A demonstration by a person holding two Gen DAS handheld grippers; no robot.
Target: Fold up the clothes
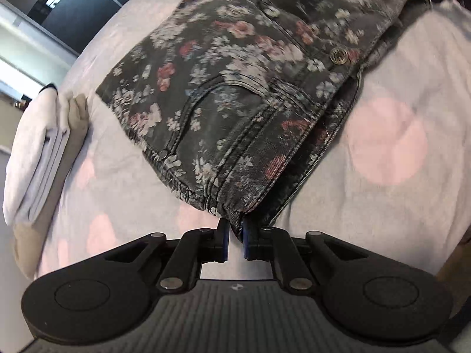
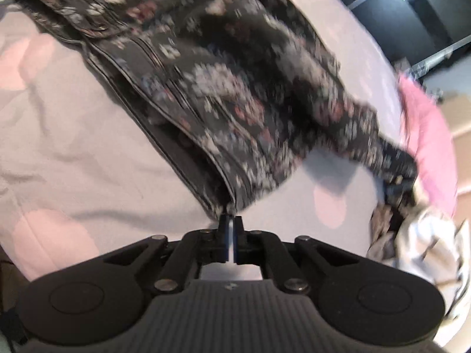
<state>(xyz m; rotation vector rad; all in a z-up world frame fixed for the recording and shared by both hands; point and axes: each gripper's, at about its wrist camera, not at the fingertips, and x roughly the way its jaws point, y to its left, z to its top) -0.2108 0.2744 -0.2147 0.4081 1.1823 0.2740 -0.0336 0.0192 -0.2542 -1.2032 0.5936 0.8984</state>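
Dark floral jeans (image 1: 235,82) lie across a pale bed sheet with pink dots (image 1: 382,141). My left gripper (image 1: 235,229) is shut on the waistband corner of the jeans, beside the open zipper and metal button (image 1: 338,56). My right gripper (image 2: 231,220) is shut on another edge of the same jeans (image 2: 235,88), which are lifted and blurred with motion. One trouser leg trails to the right toward a pile.
A stack of folded white and beige clothes (image 1: 38,153) sits at the left of the bed. A pink garment (image 2: 426,147) and a white patterned one (image 2: 421,244) lie heaped at the right. Dark windows stand beyond the bed.
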